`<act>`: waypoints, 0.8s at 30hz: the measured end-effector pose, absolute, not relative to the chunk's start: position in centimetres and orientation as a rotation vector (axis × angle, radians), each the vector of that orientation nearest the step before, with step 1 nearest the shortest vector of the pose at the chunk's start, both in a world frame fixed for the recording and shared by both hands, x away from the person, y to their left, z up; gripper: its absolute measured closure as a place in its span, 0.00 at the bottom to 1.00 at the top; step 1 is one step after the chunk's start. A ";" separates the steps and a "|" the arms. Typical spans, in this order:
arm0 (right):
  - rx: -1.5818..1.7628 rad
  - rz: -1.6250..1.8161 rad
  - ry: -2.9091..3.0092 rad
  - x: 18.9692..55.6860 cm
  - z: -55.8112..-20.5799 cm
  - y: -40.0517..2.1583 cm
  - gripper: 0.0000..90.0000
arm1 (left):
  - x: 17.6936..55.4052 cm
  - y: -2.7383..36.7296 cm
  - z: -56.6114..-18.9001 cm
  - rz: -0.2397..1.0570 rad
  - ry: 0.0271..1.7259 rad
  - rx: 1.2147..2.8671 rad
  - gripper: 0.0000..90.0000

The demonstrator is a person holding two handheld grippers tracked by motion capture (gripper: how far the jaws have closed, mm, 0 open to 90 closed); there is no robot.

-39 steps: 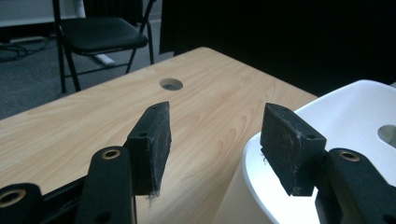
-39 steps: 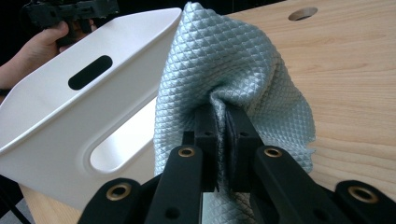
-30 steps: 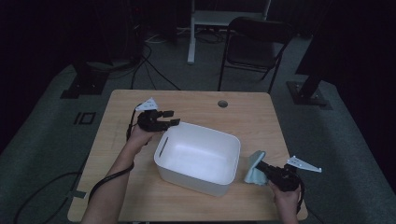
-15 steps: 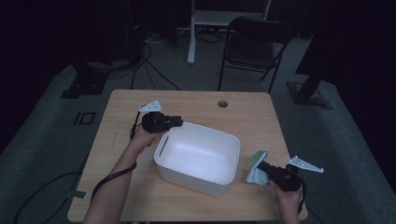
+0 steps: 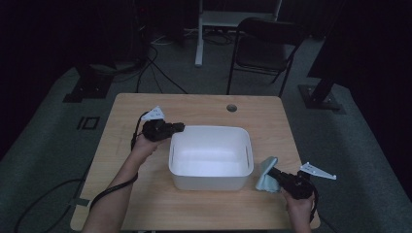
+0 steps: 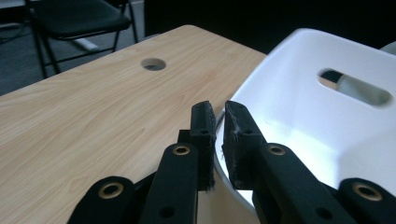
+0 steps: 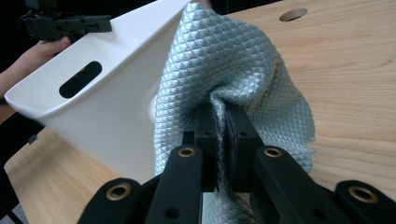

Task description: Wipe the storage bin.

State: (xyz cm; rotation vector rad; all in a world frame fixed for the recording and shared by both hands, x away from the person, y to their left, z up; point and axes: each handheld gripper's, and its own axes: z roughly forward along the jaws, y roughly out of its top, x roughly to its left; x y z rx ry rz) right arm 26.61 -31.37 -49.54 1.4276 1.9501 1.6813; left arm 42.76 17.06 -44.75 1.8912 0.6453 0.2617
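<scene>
left gripper (image 5: 178,127): your jaws have just been closing — a second ago they stood spread off the back left corner of the white tub (image 5: 210,156); now they pinch the rim at that corner, one pad outside, one inside, as the left gripper view shows (image 6: 216,122)
tub: it has turned since then — a second ago it sat skewed on the table (image 5: 145,204); now its long sides run square to the table edge
right gripper (image 5: 271,171): unchanged; your jaws stay pressed together on a fold of the cloth (image 5: 265,174), just beside the tub's right wall
meaning: with the rim clamped you have the tub steadied; to my eye that frees your right hand to bring the cloth over the wall and wipe — a judgement, not a thing seen
tub, looks: white plastic, smooth, empty; rounded corners; a slot handle in each short wall (image 7: 80,79); inside glossy under the light
cloth, looks: pale blue-grey, quilted in small diamonds (image 7: 233,65); bunched at the pinch, the rest standing up against the tub's outer wall and draping onto the wood
</scene>
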 end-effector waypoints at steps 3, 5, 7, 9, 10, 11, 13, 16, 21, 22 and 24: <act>1.424 1.685 1.950 26.6 -49.4 -31.2 0.94 | 42.7 17.0 -44.7 0.277 0.650 1.895 0.92; 1.422 1.687 1.950 26.6 -49.4 -31.1 0.94 | 42.8 17.0 -44.7 0.275 0.655 1.878 0.89; 1.420 1.687 1.950 26.6 -49.4 -31.1 0.94 | 43.1 17.1 -44.7 0.271 0.654 1.866 0.86; 1.418 1.687 1.950 26.6 -49.4 -31.2 0.94 | 43.3 17.1 -44.6 0.261 0.639 1.869 0.84; 1.422 1.688 1.950 26.6 -49.4 -31.3 0.94 | 43.4 17.0 -44.6 0.256 0.636 1.870 0.84; 1.424 1.686 1.950 26.6 -49.4 -31.3 0.94 | 43.5 16.9 -44.6 0.249 0.630 1.871 0.84; 1.424 1.687 1.947 26.6 -49.5 -31.4 0.94 | 43.6 16.8 -44.7 0.238 0.628 1.879 0.84; 1.426 1.688 1.945 26.6 -49.5 -31.5 0.94 | 43.6 16.6 -44.7 0.227 0.624 1.887 0.86; 1.425 1.689 1.946 26.5 -49.5 -31.5 0.94 | 43.4 16.6 -44.7 0.227 0.647 1.891 0.90; 1.425 1.689 1.947 26.5 -49.5 -31.5 0.94 | 43.2 16.6 -44.7 0.244 0.651 1.895 0.90; 1.425 1.688 1.946 26.5 -49.5 -31.5 0.94 | 42.8 16.6 -44.6 0.266 0.666 1.898 0.91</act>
